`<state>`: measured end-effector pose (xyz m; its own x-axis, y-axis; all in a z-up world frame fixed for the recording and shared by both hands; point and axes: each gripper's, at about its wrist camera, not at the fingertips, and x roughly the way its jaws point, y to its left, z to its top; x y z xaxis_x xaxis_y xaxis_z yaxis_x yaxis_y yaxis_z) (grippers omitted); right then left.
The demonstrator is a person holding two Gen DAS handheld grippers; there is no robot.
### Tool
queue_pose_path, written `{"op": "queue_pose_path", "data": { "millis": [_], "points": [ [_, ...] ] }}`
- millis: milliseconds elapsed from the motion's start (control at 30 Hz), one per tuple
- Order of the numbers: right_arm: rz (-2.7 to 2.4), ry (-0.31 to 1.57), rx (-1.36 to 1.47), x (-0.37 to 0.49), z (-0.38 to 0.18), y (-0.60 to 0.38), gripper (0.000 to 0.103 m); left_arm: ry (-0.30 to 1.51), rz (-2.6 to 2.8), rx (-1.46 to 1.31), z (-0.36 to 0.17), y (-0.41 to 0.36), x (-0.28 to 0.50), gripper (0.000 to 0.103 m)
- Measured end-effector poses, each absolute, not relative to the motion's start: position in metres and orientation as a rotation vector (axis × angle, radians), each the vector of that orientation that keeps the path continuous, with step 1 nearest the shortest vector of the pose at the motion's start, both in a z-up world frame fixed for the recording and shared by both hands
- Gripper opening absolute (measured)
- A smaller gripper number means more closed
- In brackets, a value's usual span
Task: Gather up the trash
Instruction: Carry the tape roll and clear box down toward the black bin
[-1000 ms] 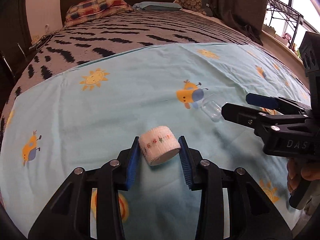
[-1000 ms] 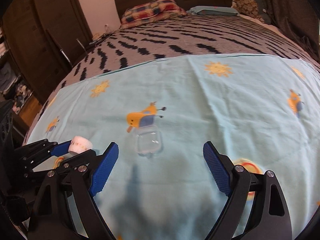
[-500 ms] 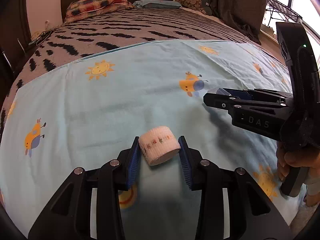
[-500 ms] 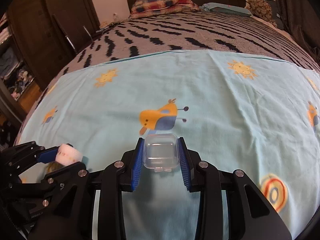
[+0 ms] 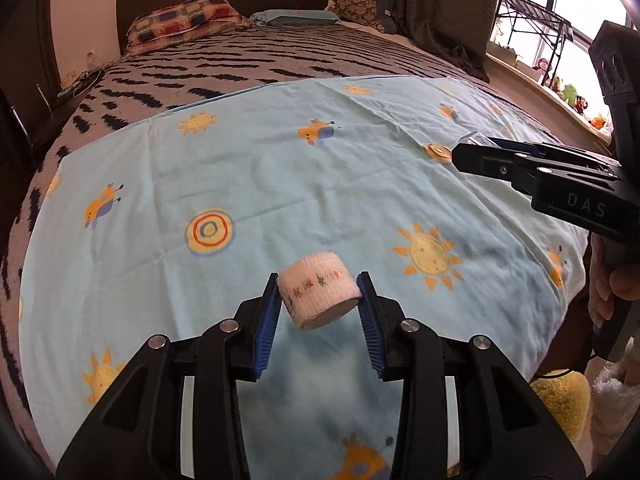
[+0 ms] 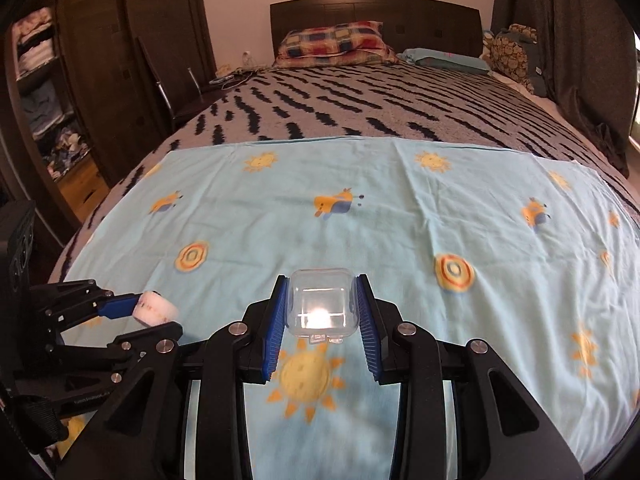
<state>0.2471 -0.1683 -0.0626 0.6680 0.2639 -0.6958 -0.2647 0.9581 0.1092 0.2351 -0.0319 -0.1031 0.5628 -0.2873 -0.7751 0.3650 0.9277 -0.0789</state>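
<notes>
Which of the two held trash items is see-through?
The small plastic box in the right gripper: clear, squarish, the sheet showing through it. The roll in the left gripper is opaque white gauze-like tape with a coloured print.

White roll of gauze bandage with a coloured stitch pattern (image 5: 318, 295): tilted, clamped between left gripper (image 5: 319, 306) pads. Small clear square plastic box (image 6: 322, 302), lid closed: clamped between right gripper (image 6: 322, 308) pads, catching glare.

home bedroom | bed (image 6: 360, 92), pillow (image 6: 334, 42), wardrobe (image 6: 100, 60)
</notes>
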Motion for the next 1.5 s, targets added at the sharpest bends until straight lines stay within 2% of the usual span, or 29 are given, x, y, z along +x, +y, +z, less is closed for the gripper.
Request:
{"op": "queue_pose_path", "data": {
  "millis": [367, 667, 1100, 1500],
  "points": [
    [0.284, 0.762, 0.026, 0.151, -0.058, -0.182, 0.035, 0.866, -0.412, 0.063, -0.09, -0.032, 0.149, 0.036],
    [0.294, 0.78, 0.106, 0.083, -0.084, -0.196, 0.035, 0.82, -0.403, 0.051, -0.102, -0.039, 0.079, 0.036],
    [0.293, 0.917, 0.165, 0.022, -0.155, -0.193, 0.035, 0.944, -0.404, 0.086, -0.178, -0.053, 0.014, 0.036],
    [0.271, 1.078, 0.156, 0.012, -0.228, -0.175, 0.035, 1.077, -0.396, 0.09, -0.254, -0.054, 0.01, 0.036]
  ]
}}
